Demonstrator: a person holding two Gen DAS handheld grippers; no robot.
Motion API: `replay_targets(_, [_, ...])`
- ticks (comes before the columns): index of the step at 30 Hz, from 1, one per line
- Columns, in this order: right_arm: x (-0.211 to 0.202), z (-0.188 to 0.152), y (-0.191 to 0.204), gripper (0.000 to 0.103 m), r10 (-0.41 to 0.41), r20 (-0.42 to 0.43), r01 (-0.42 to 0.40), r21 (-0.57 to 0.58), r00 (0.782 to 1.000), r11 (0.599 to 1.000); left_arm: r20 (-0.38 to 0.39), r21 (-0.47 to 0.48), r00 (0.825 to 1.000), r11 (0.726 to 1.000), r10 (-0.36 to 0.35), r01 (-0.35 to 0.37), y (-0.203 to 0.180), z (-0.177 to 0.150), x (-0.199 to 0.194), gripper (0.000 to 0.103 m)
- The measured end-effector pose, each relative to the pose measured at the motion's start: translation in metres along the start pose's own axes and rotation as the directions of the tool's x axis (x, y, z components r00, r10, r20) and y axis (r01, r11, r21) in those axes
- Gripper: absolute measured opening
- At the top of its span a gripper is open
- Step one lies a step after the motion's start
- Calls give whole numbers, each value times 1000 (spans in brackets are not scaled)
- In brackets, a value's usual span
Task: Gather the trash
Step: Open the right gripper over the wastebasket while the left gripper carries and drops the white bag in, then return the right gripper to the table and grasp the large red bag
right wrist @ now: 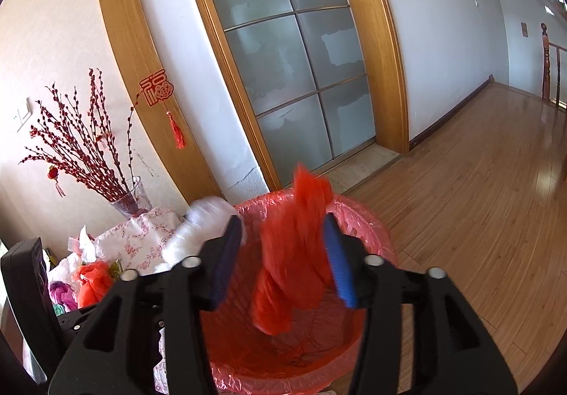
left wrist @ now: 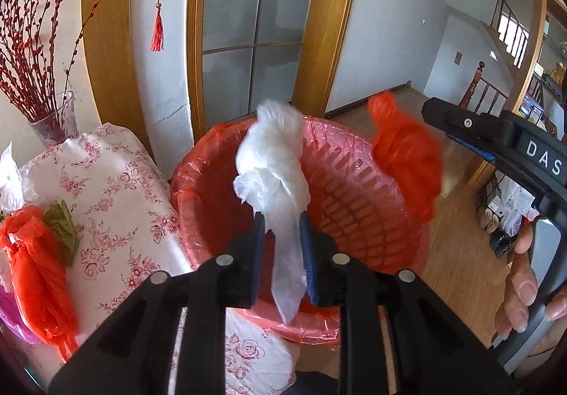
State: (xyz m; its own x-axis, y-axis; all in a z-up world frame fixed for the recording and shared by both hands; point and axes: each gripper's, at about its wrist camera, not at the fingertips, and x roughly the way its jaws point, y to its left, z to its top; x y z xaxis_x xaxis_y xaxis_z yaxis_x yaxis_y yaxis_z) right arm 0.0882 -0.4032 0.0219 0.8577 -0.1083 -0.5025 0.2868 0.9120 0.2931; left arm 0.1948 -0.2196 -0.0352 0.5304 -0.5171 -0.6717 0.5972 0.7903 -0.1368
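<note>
1. Over the red-lined bin we hold 2 bags: the white bag sits between the left gripper pads, and the red bag hangs between the right gripper pads.
2. Our left jaws stand narrow around the white bag's tail; whether they still pinch it we cannot tell. Our right jaws stand wide, pads clear of the red bag, which looks blurred.
3. Risk: in the left view the red bag hangs near the bin's far rim, so it may catch there or land on the floor.
4. More bags wait on the flowered cloth beside the bin.
5. Hidden: the bin's bottom and the white bag's contents.
</note>
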Motion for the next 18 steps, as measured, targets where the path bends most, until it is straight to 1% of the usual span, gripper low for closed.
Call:
replay_targets(1, [0,-1,1,56,-7,1,7,-6,1000,1000,3,-9,1000,1000,0,0,4,-1,0,32])
replay_targets(5, [-5,-7,3,57,-25,0,25,-19,1000,999,22,-41,999,998,50,-49,17,-7,-12,36])
replay_targets(6, [-9,-10,5,58,-33,6,34,-30,999,999,33,-54,997,996,70,-69,22,-10,-17,38])
replay_targets(8, [-16,-13,8,62,-55,25,57,-61,998,997,66,-78,991,990,121,-115,31,-17,-33,49])
replay_targets(9, [-19,-15,12,62,-64,34,67,-82,997,994,83,-85,985,986,151,-144,34,-22,-42,55])
replay_targets(11, [-25,-20,21,63,-74,45,79,-124,996,989,122,-97,972,977,200,-189,42,-32,-61,58])
replay_targets(13, [-28,-26,30,63,-66,45,72,-153,997,986,147,-108,957,966,248,-234,50,-41,-80,63])
replay_targets(16, [-30,-36,51,63,-31,28,36,-193,999,980,174,-126,930,944,325,-306,63,-54,-104,66])
replay_targets(18, [-30,-41,67,63,8,13,-5,-213,1000,977,185,-135,904,922,384,-364,72,-62,-119,68])
